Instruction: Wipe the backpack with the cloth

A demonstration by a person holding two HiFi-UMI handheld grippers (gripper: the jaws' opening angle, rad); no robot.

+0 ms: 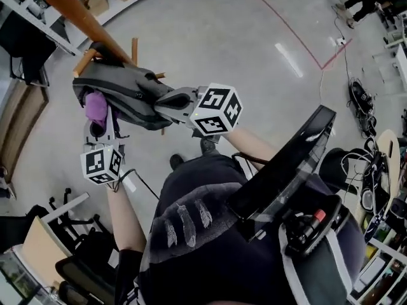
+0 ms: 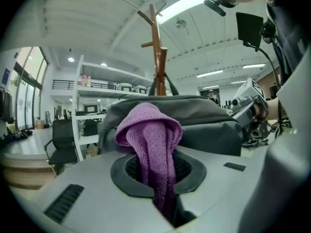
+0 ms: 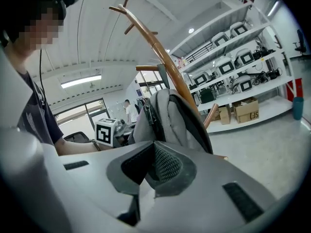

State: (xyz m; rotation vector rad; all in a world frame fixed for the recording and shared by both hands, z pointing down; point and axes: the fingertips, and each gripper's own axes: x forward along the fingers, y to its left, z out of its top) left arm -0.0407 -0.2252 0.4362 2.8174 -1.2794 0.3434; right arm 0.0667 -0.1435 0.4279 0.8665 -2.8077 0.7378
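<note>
A grey backpack (image 1: 130,94) hangs from a wooden coat stand (image 1: 70,8). My left gripper (image 1: 96,124) comes up from below, shut on a purple cloth (image 1: 95,107) whose bunched top rests against the bag's left end. In the left gripper view the cloth (image 2: 148,130) rises out of the left gripper (image 2: 155,174) in front of the backpack (image 2: 209,115). My right gripper (image 1: 164,101) meets the bag's right end, shut on its edge. In the right gripper view the backpack (image 3: 167,113) stands directly above the right gripper (image 3: 153,166), with the stand (image 3: 155,47) behind it.
The stand's side pegs (image 1: 84,61) stick out round the bag. Shelving with cardboard boxes (image 3: 243,113) runs along the wall behind. A black office chair (image 2: 65,140) stands left. Cables (image 1: 359,97) and a red floor line (image 1: 286,27) lie to the right.
</note>
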